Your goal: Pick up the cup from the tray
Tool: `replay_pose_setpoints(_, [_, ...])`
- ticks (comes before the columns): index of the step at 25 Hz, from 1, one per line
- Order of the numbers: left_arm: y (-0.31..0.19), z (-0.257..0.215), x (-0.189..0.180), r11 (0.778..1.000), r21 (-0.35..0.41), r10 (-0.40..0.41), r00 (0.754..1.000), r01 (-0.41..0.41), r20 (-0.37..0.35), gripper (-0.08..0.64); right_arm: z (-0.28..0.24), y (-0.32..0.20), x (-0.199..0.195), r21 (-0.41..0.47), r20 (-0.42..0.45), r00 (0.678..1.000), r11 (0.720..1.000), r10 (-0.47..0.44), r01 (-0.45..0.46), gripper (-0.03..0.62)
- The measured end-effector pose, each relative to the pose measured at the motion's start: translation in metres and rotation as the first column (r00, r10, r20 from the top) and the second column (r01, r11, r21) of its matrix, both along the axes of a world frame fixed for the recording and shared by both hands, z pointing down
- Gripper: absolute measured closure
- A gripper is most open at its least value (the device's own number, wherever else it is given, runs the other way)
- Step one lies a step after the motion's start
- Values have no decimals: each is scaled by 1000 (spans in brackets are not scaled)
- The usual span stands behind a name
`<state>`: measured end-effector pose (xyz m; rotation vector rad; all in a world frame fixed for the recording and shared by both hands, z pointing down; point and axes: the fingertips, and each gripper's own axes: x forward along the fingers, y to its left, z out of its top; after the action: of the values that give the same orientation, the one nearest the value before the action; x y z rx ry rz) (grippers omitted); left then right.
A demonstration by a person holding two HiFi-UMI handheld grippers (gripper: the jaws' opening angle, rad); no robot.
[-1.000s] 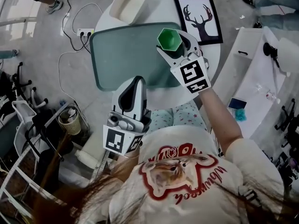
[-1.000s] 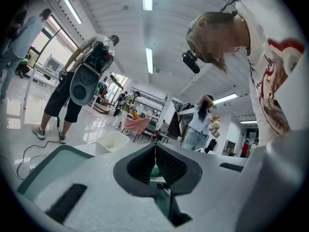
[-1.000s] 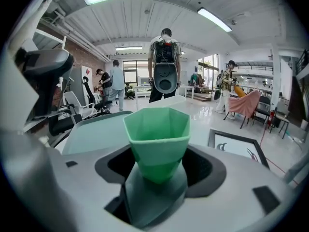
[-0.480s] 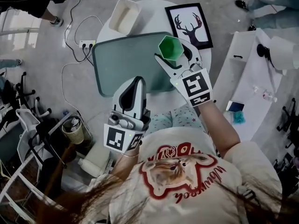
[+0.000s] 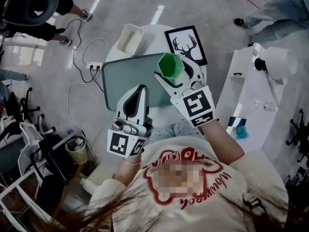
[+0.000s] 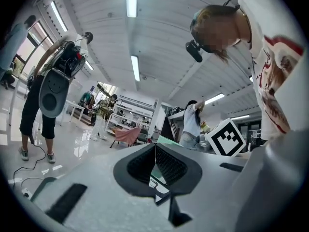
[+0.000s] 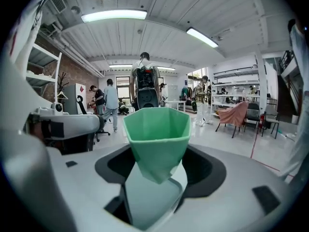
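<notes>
1. Open lab hall: strip lights on the ceiling above the right tool.
2. Beyond it, storage shelves, chairs, standing people.
3. Power strip with cables on the floor, left of it.
</notes>
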<state>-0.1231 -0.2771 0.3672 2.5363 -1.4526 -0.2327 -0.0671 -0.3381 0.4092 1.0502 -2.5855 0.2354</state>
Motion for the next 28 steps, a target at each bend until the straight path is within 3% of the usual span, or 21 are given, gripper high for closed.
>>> replay_pose_setpoints(12, [6,-38,7,997,78,0,1000,-1,20,546,-65,14,6,67,26,1000,998,-17,15,308])
replay_pose_setpoints(28, [9,-55,26,995,100,-13,1000,11,24,546,-84,19,25,98,42,999,995,-34,29,308])
